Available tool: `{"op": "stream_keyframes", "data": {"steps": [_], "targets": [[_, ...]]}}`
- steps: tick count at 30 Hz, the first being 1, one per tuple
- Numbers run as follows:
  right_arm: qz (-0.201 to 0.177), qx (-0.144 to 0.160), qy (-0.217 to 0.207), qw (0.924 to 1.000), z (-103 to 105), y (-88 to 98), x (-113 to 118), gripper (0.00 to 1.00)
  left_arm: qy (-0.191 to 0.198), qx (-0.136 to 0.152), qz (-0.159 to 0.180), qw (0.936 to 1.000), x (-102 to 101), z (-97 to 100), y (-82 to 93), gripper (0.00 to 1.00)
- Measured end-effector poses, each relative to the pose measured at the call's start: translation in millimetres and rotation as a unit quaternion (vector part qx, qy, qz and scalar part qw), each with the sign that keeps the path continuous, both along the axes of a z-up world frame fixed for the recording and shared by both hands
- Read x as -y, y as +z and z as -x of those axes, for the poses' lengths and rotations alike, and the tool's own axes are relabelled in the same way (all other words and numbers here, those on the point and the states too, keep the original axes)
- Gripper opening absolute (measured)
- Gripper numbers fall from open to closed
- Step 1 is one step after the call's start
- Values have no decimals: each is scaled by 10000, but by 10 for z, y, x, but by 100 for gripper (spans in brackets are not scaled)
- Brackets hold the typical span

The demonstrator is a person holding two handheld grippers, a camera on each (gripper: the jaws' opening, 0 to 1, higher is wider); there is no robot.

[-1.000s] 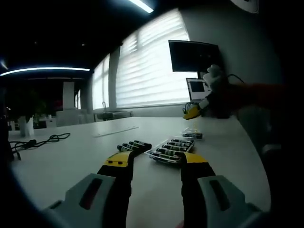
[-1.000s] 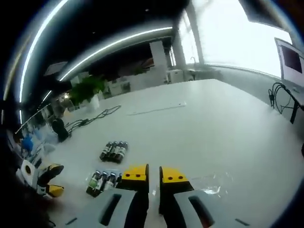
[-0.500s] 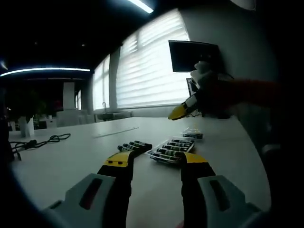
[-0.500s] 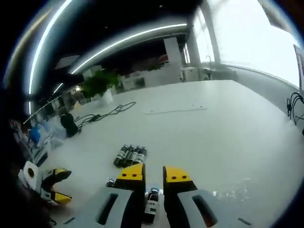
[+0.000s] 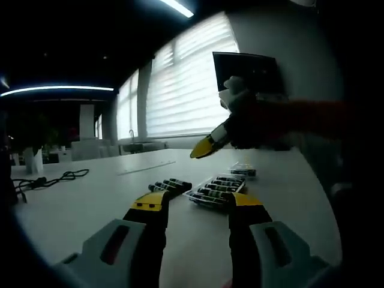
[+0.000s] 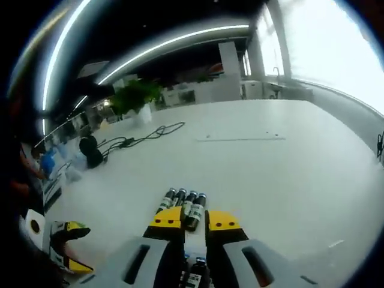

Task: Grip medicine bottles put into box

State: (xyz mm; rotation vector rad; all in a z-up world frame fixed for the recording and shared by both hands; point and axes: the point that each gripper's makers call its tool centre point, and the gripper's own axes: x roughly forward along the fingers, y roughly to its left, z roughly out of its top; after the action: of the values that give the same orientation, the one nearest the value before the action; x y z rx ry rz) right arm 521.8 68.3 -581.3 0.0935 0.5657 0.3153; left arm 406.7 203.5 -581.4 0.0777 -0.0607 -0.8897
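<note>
In the left gripper view, the left gripper [image 5: 197, 207] hovers low over a white surface [image 5: 90, 204], its yellow-tipped jaws spread wide apart with nothing between them. Beyond the tips lies a clear plastic box [image 5: 215, 191] lined with small dark medicine bottles, and just to its left a loose row of bottles [image 5: 169, 185] lies on the surface. A smaller clear piece [image 5: 243, 170] lies farther back. The right gripper [image 5: 203, 147] reaches in from the right, above the box, carried by a gloved hand [image 5: 240, 111]. A dark monitor [image 5: 245, 71] hangs beside bright window blinds [image 5: 186, 90], and a black cable [image 5: 51, 178] trails across the far left of the surface.

In the right gripper view, the right gripper [image 6: 195, 219] points down at the surface [image 6: 288, 174], its jaws close together with a narrow gap; a bottle top [image 6: 195, 282] shows low between them, but whether they grip it cannot be told. The loose row of bottles [image 6: 183, 203] lies just past the tips. The left gripper [image 6: 66, 246] rests at lower left, jaws apart. A potted plant [image 6: 137, 99] stands far back.
</note>
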Motion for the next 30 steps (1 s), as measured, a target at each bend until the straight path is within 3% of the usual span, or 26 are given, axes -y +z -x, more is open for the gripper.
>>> {"op": "stream_keyframes", "data": {"steps": [9, 19, 30], "targets": [[162, -155, 77, 9997, -143, -167, -170, 8, 2, -41, 31, 10000, -6, -7, -5, 33], [262, -500, -7, 9984, -244, -457, -191, 8, -1, -101, 60, 9999, -12, -13, -15, 33], [325, -671, -90, 9972, -246, -609, -141, 7, 37, -124, 81, 9999, -22, -31, -16, 33]]}}
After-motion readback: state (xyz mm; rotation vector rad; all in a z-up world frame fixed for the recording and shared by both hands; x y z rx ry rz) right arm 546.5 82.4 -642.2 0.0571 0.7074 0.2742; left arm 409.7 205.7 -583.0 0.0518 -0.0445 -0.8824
